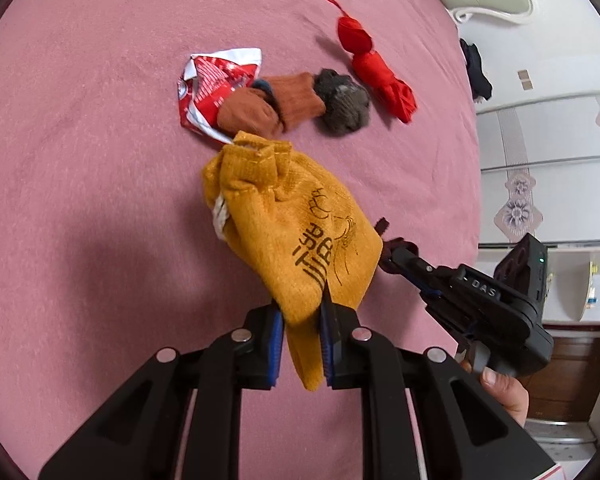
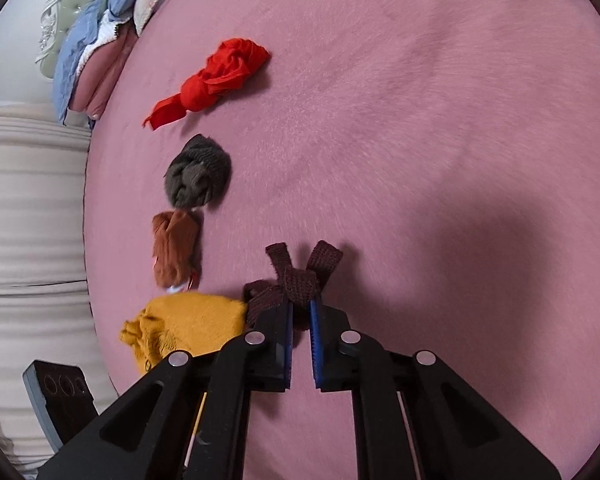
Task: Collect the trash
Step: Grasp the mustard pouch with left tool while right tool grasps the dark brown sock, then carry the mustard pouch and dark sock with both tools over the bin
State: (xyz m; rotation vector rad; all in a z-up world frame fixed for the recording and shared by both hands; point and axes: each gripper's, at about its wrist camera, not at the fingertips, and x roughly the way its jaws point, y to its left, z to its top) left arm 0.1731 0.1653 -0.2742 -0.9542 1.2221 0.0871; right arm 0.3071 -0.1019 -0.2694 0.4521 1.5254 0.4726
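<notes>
A: Any lettering to read?
B: "DAS" in raised letters on the right gripper (image 1: 394,256), just right of the left jaws. The yellow pouch (image 1: 296,236) between those jaws bears dark characters I cannot decipher.

yellow pouch (image 1: 300,240) clamped in jaws, pink bedspread (image 1: 100,140)

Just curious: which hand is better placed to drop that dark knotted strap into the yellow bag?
Probably the right: the right gripper already pinches the maroon strap beside the yellow bag, which the left gripper holds.

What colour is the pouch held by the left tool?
Mustard yellow pouch with dark print; left wrist view.
</notes>
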